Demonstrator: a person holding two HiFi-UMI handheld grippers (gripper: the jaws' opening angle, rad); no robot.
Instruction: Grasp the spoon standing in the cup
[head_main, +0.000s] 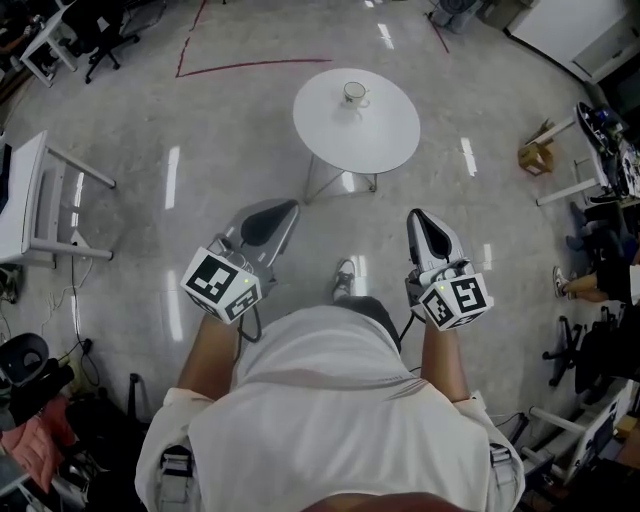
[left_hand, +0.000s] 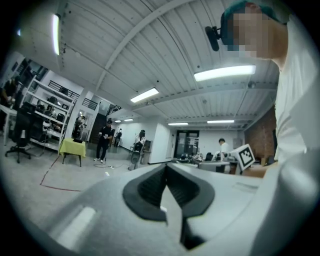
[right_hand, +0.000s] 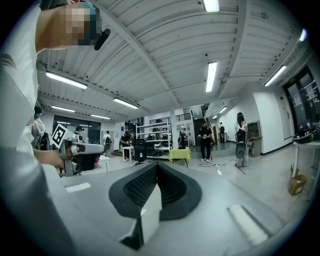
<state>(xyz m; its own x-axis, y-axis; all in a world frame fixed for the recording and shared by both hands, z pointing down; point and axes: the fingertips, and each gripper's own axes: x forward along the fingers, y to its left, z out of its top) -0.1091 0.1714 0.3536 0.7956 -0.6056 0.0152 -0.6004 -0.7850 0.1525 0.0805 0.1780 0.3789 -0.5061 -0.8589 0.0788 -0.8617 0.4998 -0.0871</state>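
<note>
Cup (head_main: 354, 94) sits on the far side of the round white table (head_main: 390, 140); the spoon in it is too small to make out. Left gripper (head_main: 288, 207) and right gripper (head_main: 418, 215) are both held near the person's body, well short of the table. Jaws on both are pressed together with nothing between them.
</note>
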